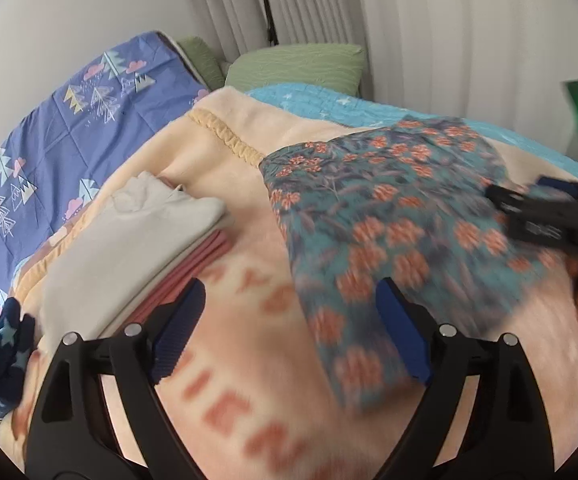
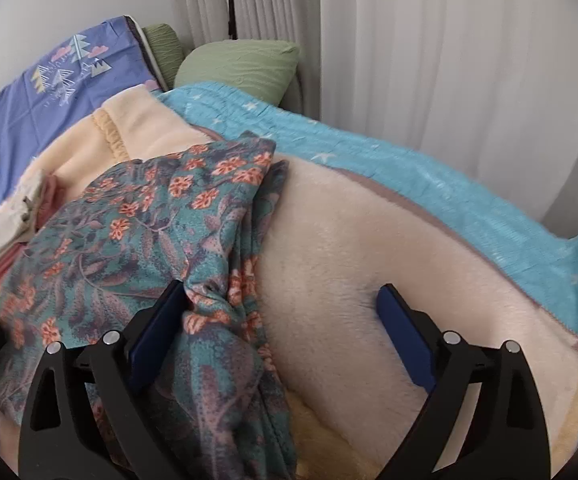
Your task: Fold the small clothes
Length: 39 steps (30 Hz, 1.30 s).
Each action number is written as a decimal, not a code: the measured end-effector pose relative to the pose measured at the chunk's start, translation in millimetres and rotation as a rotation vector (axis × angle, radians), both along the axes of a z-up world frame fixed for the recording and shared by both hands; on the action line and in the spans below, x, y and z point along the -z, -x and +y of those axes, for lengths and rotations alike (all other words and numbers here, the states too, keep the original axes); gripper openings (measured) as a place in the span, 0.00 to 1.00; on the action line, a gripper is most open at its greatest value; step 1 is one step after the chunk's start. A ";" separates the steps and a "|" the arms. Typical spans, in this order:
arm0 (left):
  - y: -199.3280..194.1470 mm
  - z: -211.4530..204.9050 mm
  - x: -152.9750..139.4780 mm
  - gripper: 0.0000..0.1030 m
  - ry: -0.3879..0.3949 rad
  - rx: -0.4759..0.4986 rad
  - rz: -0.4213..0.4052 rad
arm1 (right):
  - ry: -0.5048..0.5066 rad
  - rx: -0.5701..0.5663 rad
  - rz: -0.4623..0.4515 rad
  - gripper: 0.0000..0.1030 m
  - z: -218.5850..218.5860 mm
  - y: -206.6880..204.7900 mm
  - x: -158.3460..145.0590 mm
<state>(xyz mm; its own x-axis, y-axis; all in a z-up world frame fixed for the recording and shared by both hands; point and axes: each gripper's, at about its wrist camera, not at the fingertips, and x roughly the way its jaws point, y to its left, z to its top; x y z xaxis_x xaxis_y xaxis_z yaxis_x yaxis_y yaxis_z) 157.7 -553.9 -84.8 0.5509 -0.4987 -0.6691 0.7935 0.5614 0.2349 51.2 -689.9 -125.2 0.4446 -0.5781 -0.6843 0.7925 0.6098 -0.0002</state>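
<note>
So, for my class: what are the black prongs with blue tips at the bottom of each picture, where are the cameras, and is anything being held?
Each picture comes from a camera mounted on a hand-held two-finger gripper, looking forward along its fingers. The left gripper and the right gripper both stand open; neither grips anything. A floral garment lies on a cream blanket spread over a bed, bunched beside one right finger. To its left sits a stack of folded clothes, and green pillows lie behind.
</note>
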 end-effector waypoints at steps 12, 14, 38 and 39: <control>79.2 124.0 -63.1 0.98 0.223 0.006 -0.081 | 0.227 -0.090 -0.140 0.93 159.1 103.9 -88.1; 92.2 143.1 -69.4 0.98 0.240 -0.024 -0.090 | 0.210 -0.084 -0.144 0.93 185.2 128.4 -91.2; 160.9 285.1 -93.9 0.98 0.336 -0.186 -0.083 | 0.202 -0.204 -0.189 0.98 301.0 158.7 -116.2; 162.4 289.4 -94.1 0.98 0.336 -0.189 -0.085 | 0.198 -0.208 -0.188 0.98 305.0 157.3 -116.1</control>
<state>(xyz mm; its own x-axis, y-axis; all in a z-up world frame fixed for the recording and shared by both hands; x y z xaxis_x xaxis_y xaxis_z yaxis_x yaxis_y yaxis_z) -4.7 -264.5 9.3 0.7004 -0.5668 -0.4338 0.6546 0.7523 0.0739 -106.1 -384.8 -9.1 0.6748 -0.5750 -0.4626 0.6483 0.7614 -0.0006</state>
